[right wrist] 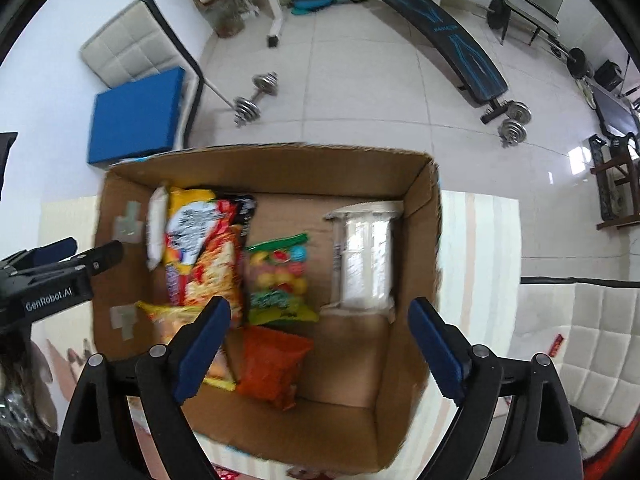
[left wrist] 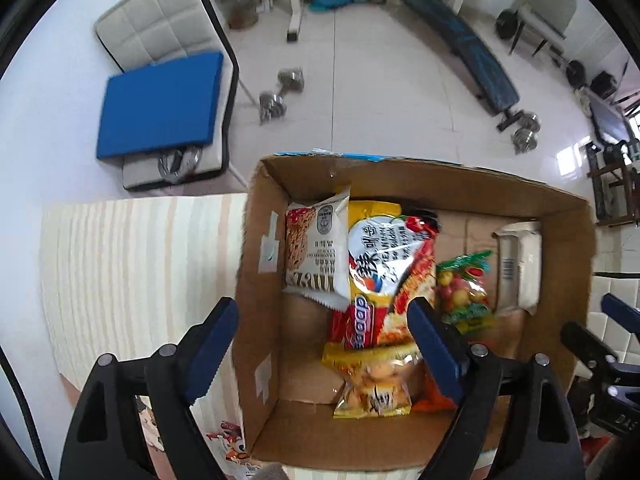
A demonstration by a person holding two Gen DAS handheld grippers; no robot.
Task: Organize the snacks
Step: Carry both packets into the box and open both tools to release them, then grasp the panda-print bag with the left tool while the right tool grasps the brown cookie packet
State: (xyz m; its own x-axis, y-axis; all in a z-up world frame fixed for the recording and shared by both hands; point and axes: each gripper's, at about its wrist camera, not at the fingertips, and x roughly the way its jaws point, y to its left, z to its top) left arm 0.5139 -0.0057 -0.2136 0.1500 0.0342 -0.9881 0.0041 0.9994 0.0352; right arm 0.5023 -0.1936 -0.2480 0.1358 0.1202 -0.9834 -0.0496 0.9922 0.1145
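Nearest, the left gripper (left wrist: 324, 334) and the right gripper (right wrist: 320, 334) are both hanging spread wide over the cardboard box (right wrist: 416, 216), gripping nothing. No earlier view shows their motion. Below, glossy crinkled packets are lying side by side along the box's left part: a yellow-red noodle bag (right wrist: 208, 252), a candy bag (right wrist: 278, 276), a puffy orange packet (right wrist: 272, 364). A clear ribbed wrapper (right wrist: 366, 256) is sitting apart toward the right wall, bare brown floor around it. Beyond the far rim, pale glossy tiles are stretching out, a dumbbell (right wrist: 256, 98) lying on them.
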